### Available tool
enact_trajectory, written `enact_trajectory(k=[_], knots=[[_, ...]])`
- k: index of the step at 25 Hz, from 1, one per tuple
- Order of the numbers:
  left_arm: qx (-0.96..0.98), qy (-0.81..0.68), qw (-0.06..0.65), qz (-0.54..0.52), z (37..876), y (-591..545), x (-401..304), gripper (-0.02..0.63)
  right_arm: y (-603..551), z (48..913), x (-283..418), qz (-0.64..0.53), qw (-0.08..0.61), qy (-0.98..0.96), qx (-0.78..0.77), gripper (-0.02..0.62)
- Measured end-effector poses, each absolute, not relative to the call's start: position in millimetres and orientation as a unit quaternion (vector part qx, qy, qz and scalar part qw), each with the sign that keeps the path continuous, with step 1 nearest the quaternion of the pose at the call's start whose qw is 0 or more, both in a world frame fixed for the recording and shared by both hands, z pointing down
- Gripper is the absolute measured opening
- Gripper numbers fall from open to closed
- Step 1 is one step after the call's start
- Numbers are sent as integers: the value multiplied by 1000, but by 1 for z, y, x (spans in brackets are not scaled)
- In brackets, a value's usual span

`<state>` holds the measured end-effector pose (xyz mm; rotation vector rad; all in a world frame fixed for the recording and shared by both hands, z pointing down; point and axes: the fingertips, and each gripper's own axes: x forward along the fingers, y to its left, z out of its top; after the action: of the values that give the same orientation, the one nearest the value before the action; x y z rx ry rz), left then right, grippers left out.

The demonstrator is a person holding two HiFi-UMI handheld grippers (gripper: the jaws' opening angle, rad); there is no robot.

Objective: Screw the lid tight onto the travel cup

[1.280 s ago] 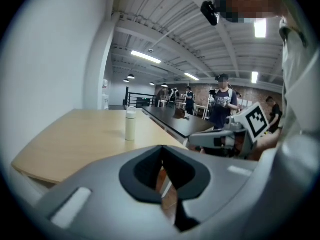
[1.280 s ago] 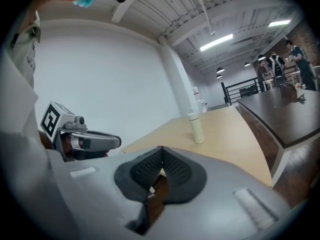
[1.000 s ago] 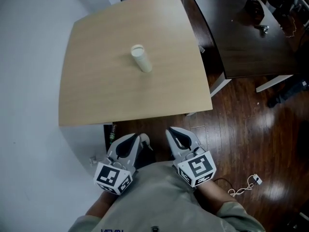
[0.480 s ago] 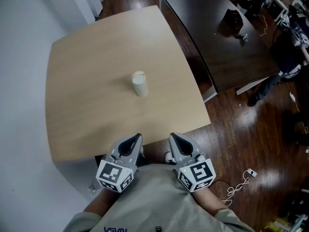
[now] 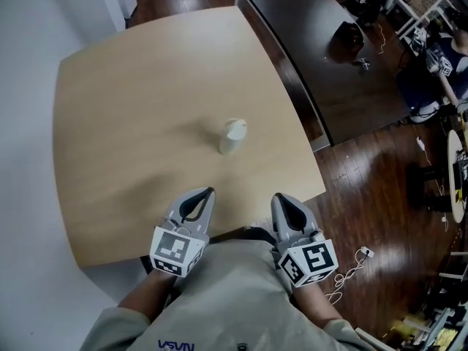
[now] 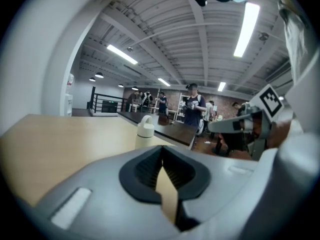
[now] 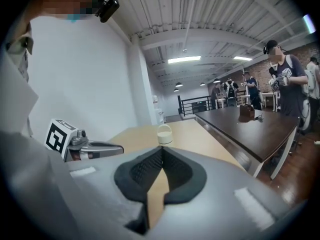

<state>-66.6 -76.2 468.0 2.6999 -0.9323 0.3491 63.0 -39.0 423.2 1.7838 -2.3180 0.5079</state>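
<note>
the cream travel cup [image 5: 232, 136] stands upright on the wooden worktop [image 5: 139, 79]. the left tongs [image 5: 208, 191] and right tongs [image 5: 278, 197] are both closed and empty, at the worktop's near edge.

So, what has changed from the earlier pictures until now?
The left claw and right claw moved forward, from over the floor to the near edge of the table. Nothing was taken or released. Both stay shut and empty; the travel cup stands untouched.

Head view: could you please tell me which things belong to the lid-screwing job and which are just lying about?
Job: travel cup, lid, left hand-held gripper, right hand-held gripper, light table.
Lying about: dark table, black bag, white cable.
</note>
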Motion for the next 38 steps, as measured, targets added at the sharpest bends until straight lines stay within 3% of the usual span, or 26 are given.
enact_trajectory(k=[4,14,22,26,38], knots=[[924,-338,121,129,481,-90,-67,6,-53,427,60,173,86,-784,590,-2],[916,-352,134,140,522,-131,-56,221,-92,427,52,167,95,-811,552,-2],[926,-310,142,162,546,-157,-32,269,-102,433,55,184,116,-808,548,-2],[932,-283,146,172,559,-164,-12,347,-102,436,62,195,130,-802,549,-2],[934,-253,144,207,588,-177,21,370,-86,457,70,229,141,-786,556,-2]])
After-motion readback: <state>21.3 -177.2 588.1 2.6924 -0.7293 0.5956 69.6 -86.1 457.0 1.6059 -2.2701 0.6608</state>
